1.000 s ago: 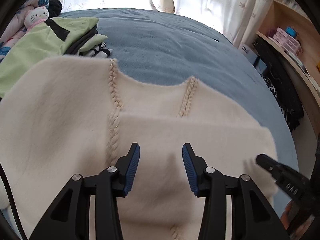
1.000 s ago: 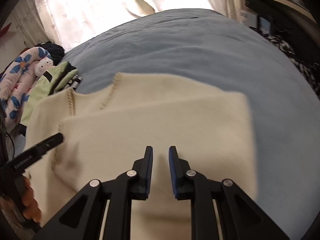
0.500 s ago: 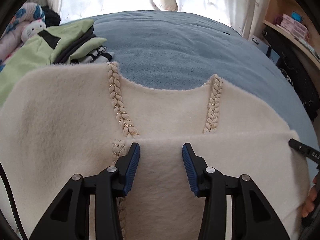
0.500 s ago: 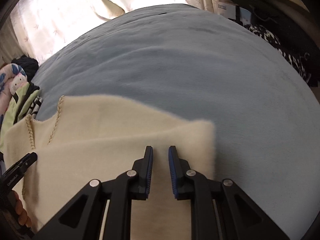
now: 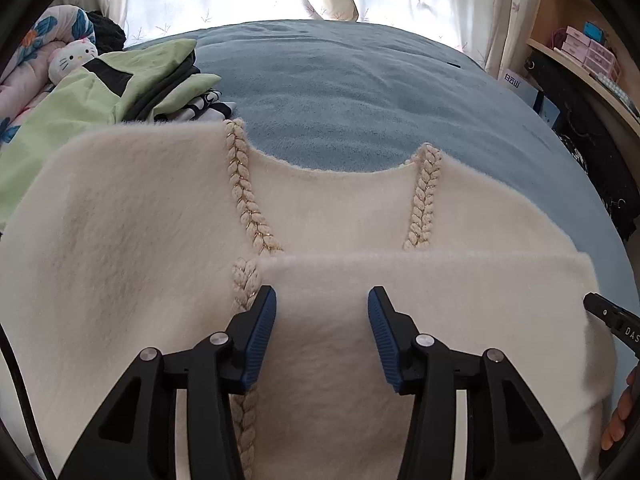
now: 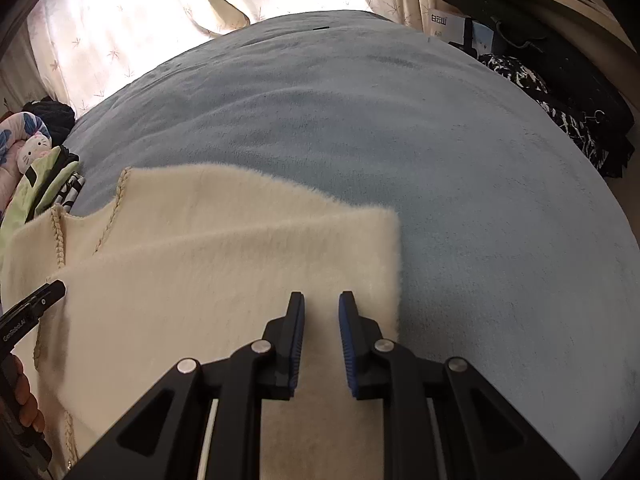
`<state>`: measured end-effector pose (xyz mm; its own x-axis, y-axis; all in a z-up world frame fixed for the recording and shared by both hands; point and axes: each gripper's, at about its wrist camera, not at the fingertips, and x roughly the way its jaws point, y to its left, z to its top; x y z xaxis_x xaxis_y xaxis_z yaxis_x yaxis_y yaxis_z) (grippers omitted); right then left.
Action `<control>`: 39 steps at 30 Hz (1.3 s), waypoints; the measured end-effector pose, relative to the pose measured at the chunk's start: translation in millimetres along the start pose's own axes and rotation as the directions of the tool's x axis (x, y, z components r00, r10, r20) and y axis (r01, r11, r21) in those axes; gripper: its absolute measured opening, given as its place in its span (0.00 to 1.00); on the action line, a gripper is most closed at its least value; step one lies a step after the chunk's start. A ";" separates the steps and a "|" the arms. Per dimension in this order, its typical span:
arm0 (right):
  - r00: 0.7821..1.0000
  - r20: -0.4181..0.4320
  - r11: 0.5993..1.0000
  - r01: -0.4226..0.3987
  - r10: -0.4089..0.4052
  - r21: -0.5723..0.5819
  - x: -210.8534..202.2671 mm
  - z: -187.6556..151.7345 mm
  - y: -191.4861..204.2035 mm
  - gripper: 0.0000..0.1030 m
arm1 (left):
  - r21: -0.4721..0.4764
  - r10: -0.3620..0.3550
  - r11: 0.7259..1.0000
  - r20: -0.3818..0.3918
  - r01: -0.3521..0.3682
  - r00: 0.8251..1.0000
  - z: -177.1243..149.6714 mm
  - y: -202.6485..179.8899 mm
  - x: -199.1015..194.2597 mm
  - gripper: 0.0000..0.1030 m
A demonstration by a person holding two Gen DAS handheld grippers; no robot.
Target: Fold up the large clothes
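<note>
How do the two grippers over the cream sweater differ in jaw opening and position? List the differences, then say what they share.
The left gripper has its jaws wide apart; the right gripper has only a narrow gap between its jaws. The left gripper hovers by the braided trim near the sweater's middle; the right gripper sits by the cream sweater side edge, next to the blue bedspread. Both have black arms and blue pads, and neither holds fabric.

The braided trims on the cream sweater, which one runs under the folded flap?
The left braided trim: it reappears below the flap's edge beside the left gripper. The right trim ends there.
</note>
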<state>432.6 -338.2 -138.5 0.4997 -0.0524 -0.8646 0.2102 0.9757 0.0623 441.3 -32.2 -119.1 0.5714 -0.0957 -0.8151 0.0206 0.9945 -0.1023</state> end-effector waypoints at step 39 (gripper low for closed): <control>0.978 0.004 0.961 -0.205 0.209 -0.187 -187.9 -204.7 221.5 0.36 | -0.143 0.040 0.989 -0.003 -0.040 0.999 -201.0 156.7 -261.6 0.54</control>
<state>213.3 -68.7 -64.2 0.5357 0.1518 -0.8306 -0.0574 0.9880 0.1435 130.2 140.3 -36.6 0.5693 -0.0564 -0.8202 -0.1192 0.9814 -0.1502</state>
